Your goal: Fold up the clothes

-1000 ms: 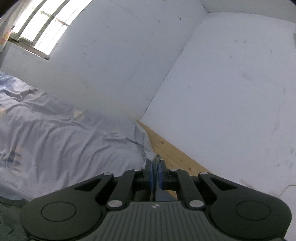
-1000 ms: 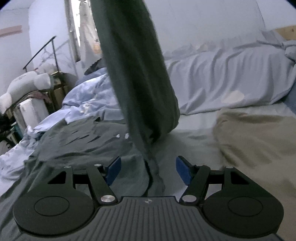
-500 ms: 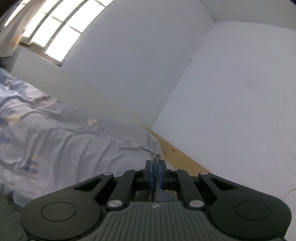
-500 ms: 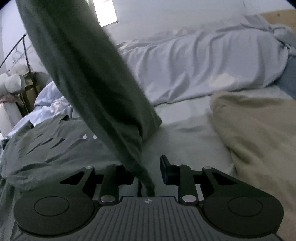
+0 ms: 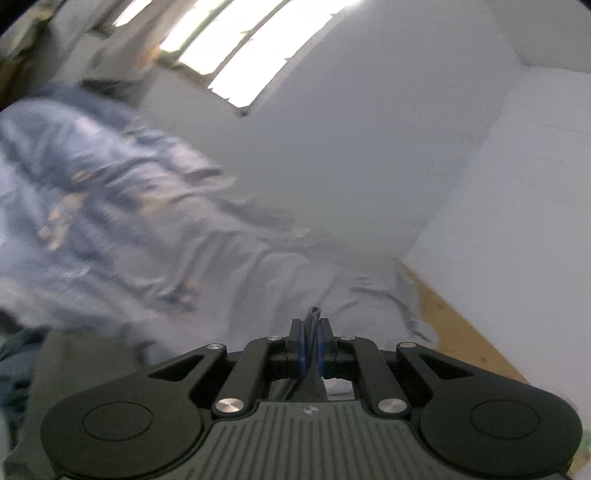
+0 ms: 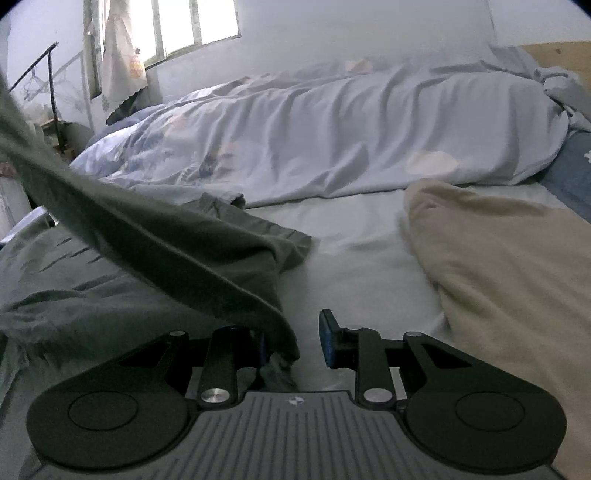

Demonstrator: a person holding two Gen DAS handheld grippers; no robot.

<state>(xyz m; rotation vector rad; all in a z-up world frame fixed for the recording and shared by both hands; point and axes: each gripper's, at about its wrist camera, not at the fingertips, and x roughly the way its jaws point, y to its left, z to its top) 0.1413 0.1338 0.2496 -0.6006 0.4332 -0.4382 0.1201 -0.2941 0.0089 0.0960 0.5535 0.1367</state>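
Note:
A dark green garment (image 6: 177,251) stretches from the upper left of the right wrist view down to my right gripper (image 6: 293,334), and the rest of it lies crumpled on the bed at the left. Its edge passes between the jaws against the left pad, which it hides. The right pad (image 6: 328,338) stands apart from the cloth, so this gripper is open. In the blurred left wrist view my left gripper (image 5: 312,326) is shut on a thin fold of the same dark cloth (image 5: 314,313), which pokes out above the blue pads.
A beige garment (image 6: 509,277) lies on the white sheet (image 6: 354,251) at the right. A rumpled pale blue duvet (image 6: 332,129) fills the back of the bed. A wooden board (image 5: 454,328) runs along the white wall. A window (image 6: 184,26) and a metal rail (image 6: 51,77) are at the left.
The garment hung as a tall column a second ago; now it slants low from the upper left. My right jaws have narrowed around its edge. The left gripper has swung, still shut on the cloth.

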